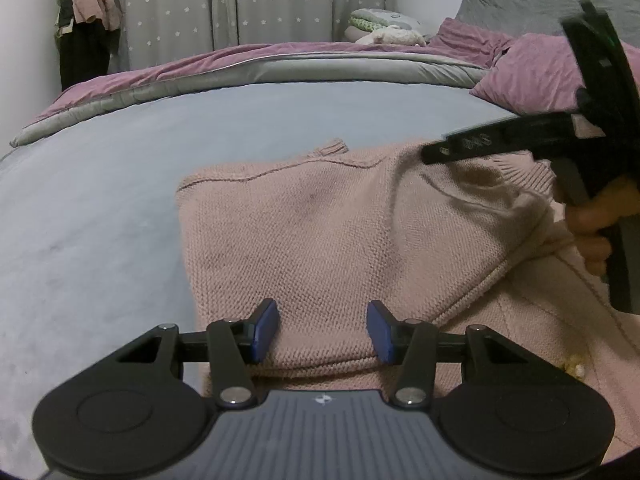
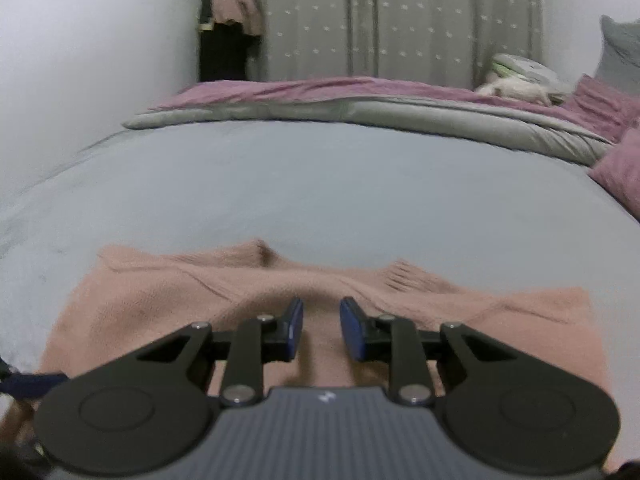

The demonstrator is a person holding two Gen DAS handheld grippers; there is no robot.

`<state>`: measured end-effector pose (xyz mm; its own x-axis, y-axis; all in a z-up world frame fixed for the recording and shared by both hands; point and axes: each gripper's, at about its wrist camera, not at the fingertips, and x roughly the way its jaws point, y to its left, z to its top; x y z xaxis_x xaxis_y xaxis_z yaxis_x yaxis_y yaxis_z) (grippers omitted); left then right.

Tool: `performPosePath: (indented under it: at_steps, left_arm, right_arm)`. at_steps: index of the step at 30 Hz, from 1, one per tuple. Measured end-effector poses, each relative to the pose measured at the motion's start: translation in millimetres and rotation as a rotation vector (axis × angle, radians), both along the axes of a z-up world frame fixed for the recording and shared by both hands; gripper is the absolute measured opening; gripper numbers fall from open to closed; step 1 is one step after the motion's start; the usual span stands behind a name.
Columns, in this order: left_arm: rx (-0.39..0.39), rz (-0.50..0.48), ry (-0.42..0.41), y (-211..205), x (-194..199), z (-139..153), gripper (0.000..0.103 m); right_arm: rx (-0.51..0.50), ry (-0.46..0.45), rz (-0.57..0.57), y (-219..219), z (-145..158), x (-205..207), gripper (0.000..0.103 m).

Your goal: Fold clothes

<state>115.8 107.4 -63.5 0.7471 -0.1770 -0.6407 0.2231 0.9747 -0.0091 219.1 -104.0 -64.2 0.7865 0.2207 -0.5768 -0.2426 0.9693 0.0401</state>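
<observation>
Pink knit sweater: lying partly folded on the grey bed; left hand-held gripper: blue pads spread wide, empty, above the sweater's near edge; right hand-held gripper: pads narrowly parted, nothing between them, over the sweater's middle; purple pillow: at the bed's far right.

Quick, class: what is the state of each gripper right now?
Left gripper: jaws open, holding nothing, above the pink sweater.
Right gripper: jaws open, narrower gap, nothing held.
</observation>
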Motion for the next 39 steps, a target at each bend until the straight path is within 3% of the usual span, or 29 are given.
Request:
performPosePath:
  at_steps: [7,13,23,33,39]
  left_arm:
    - [0.021,0.004,0.008,-4.2,-0.6,2.1,0.048]
    - [-0.038,0.026,0.027,3.9,-5.4,9.0,0.048]
    - [-0.09,0.021,0.069,2.3,-35.1,17.7,0.049]
    - [-0.062,0.032,0.141,4.8,-88.7,25.7,0.049]
    - [-0.041,0.041,0.185,7.0,-122.1,30.6,0.049]
  right_arm:
    - [0.049,0.072,-0.086,-42.3,-14.8,-15.8,0.02]
    - [0.072,0.056,-0.099,-64.6,3.9,-53.4,0.027]
    - [0.125,0.131,-0.125,-107.6,19.2,-123.4,0.045]
    - [0.134,0.202,-0.144,-147.0,28.5,-199.2,0.057]
    - [0.17,0.258,-0.18,-176.7,24.6,-241.6,0.058]
